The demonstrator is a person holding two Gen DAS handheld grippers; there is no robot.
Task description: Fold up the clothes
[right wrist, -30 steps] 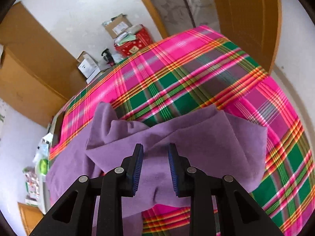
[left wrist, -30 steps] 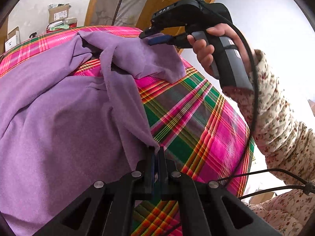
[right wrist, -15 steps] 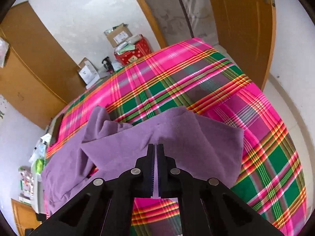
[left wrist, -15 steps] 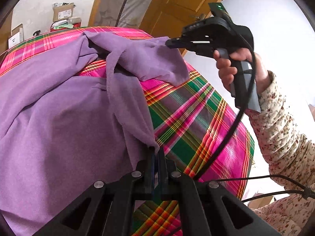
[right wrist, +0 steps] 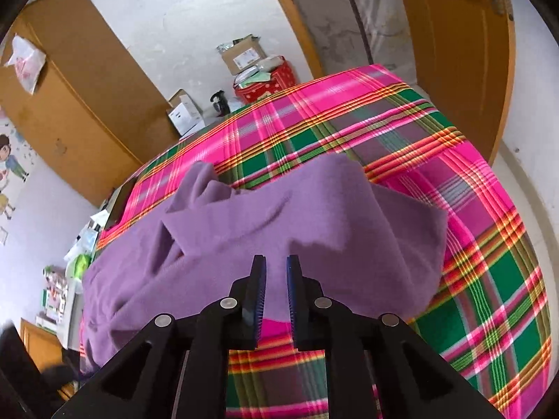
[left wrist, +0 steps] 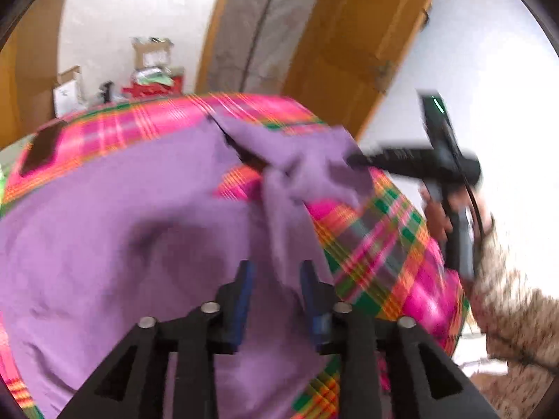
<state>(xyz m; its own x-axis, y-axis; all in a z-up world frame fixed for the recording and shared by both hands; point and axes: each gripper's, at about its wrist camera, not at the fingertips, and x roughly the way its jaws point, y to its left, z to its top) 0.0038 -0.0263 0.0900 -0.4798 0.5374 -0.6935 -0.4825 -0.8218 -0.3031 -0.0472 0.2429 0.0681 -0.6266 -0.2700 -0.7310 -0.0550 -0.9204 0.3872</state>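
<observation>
A purple garment [left wrist: 122,227] lies rumpled on a bed covered in pink and green plaid cloth [left wrist: 377,244]. My left gripper [left wrist: 276,276] hovers over the garment's right edge. Its jaws are opening, and a hanging fold runs down between them without being pressed. In the right wrist view the garment [right wrist: 279,216] has a flap folded over towards me. My right gripper [right wrist: 276,276] sits at that flap's near edge. Its jaws are opening to a narrow gap with no cloth pinched. From the left wrist the right gripper [left wrist: 353,159], blurred, reaches to the flap, held by a hand [left wrist: 440,216].
Cardboard boxes and a red box [right wrist: 265,80] stand beyond the bed's far end. A wooden door [right wrist: 454,52] is at the right and a wardrobe [right wrist: 70,87] at the left. A dark flat object [left wrist: 40,150] lies on the bed's far left. A floral sleeve [left wrist: 506,307] is by the right edge.
My left gripper, shut on the garment's edge before, has opened and drawn up and back. My right gripper closed on the flap half a second ago and now shows a gap again.
</observation>
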